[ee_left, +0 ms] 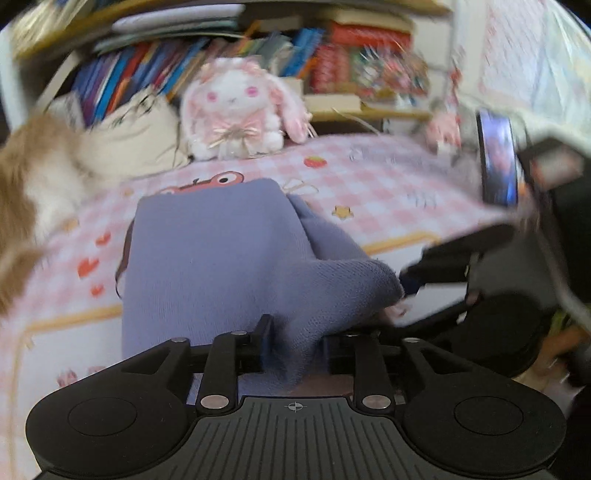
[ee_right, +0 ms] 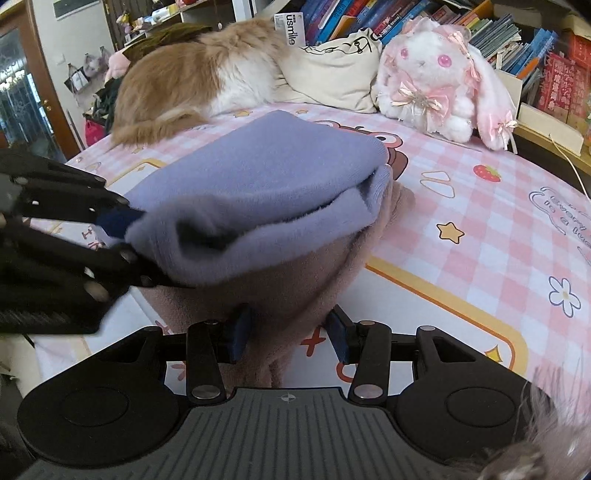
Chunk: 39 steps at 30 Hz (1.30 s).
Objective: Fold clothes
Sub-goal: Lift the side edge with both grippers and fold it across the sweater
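A lavender knit garment (ee_left: 214, 258) with a dusty-pink inner side (ee_right: 280, 280) lies partly folded on the pink checked bedsheet (ee_left: 388, 192). My left gripper (ee_left: 295, 347) is shut on a bunched lavender edge at the near side; it also shows in the right wrist view (ee_right: 125, 236), clamped on the lavender corner. My right gripper (ee_right: 288, 332) is shut on the pink fabric (ee_right: 266, 350) hanging below the lavender layer (ee_right: 258, 166). In the left wrist view the right gripper (ee_left: 410, 280) shows blurred, at the garment's right corner.
A ginger-and-white cat (ee_right: 192, 77) lies at the bed's far left. A cream cushion (ee_right: 332, 70) and a white-pink bunny plush (ee_right: 439, 77) sit at the back, before a bookshelf (ee_right: 480, 22). A phone (ee_left: 498, 158) stands at the right.
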Each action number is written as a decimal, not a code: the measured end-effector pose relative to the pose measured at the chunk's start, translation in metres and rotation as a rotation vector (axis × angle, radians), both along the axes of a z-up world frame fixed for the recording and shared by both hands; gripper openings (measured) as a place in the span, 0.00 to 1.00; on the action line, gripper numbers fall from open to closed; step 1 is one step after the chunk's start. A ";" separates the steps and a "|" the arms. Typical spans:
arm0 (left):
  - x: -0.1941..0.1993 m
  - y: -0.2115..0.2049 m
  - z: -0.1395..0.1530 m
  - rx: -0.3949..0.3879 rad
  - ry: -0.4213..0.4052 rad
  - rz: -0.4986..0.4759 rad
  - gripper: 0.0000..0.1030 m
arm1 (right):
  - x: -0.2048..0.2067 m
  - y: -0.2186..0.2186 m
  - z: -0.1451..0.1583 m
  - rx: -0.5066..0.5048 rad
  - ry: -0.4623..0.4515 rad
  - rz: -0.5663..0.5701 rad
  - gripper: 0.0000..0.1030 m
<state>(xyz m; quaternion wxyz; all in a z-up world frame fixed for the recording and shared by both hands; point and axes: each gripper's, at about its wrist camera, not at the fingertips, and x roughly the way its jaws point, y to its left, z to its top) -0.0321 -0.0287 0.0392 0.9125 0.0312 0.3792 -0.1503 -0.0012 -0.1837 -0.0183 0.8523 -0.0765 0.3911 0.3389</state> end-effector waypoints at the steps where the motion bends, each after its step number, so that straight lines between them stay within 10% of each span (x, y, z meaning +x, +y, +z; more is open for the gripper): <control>1: -0.003 0.003 0.005 -0.040 0.000 0.002 0.37 | 0.000 -0.001 0.000 0.002 0.002 0.003 0.42; 9: -0.024 0.030 0.048 -0.298 -0.084 0.028 0.70 | -0.011 -0.008 0.015 -0.045 -0.039 -0.019 0.56; 16: 0.005 0.050 0.024 -0.093 -0.115 0.278 0.68 | -0.014 -0.020 0.040 0.141 0.034 0.044 0.64; 26: 0.005 0.047 -0.029 -0.053 -0.025 0.173 0.67 | 0.022 -0.035 0.032 0.466 0.385 -0.129 0.65; 29: -0.001 0.048 -0.029 -0.045 -0.032 0.158 0.67 | 0.036 -0.023 0.024 0.457 0.424 -0.194 0.60; 34: -0.004 0.043 -0.030 0.012 -0.036 0.116 0.68 | 0.045 -0.005 0.017 0.371 0.403 -0.267 0.20; 39: 0.000 0.056 -0.030 -0.070 -0.004 0.151 0.72 | 0.041 -0.006 0.015 0.363 0.373 -0.264 0.15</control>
